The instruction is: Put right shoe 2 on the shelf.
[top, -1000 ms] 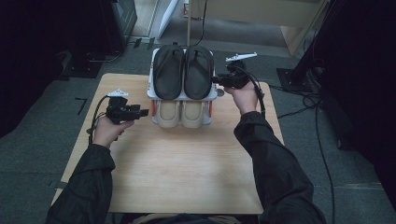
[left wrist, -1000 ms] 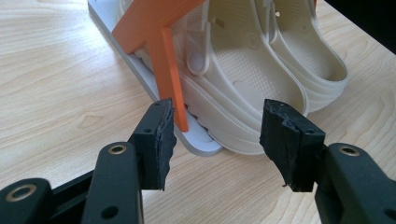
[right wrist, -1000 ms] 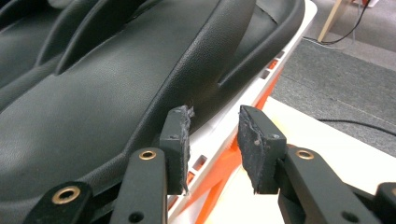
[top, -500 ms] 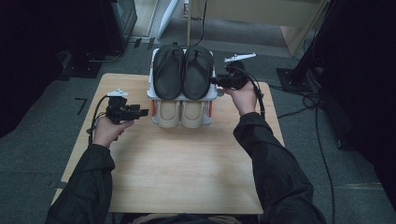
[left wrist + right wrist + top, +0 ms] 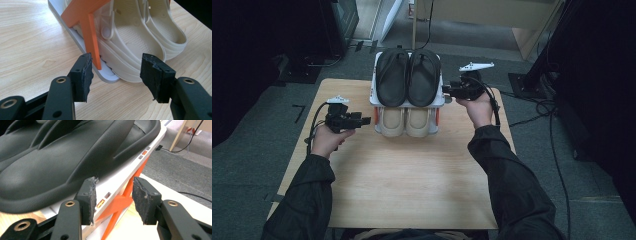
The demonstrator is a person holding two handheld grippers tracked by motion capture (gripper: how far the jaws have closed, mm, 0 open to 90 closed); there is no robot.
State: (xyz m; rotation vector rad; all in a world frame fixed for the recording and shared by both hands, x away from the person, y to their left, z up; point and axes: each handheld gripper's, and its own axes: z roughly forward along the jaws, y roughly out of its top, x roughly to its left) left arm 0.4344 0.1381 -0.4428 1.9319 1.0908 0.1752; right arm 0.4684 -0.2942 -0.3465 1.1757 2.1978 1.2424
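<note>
A small two-tier shoe rack (image 5: 373,98) with white shelves and orange braces stands at the table's far middle. A pair of black sandals (image 5: 408,77) lies on its top shelf, and a pair of beige clogs (image 5: 406,121) sits below. My left gripper (image 5: 365,120) hovers open beside the rack's left foot, jaws wide in front of the orange brace (image 5: 91,37) and the nearer clog (image 5: 140,37). My right gripper (image 5: 446,91) is at the top shelf's right edge (image 5: 120,182). Its jaws have just been opening and now stand open (image 5: 113,187), pads off the shelf and the sandal (image 5: 62,157).
The wooden table (image 5: 412,175) stretches bare between the rack and the person's sleeves. Dark floor with cables (image 5: 557,150) surrounds it, and a pale wooden unit (image 5: 492,20) stands behind the rack.
Both hands stay about where they were. The shoes and the rack have not shifted.
</note>
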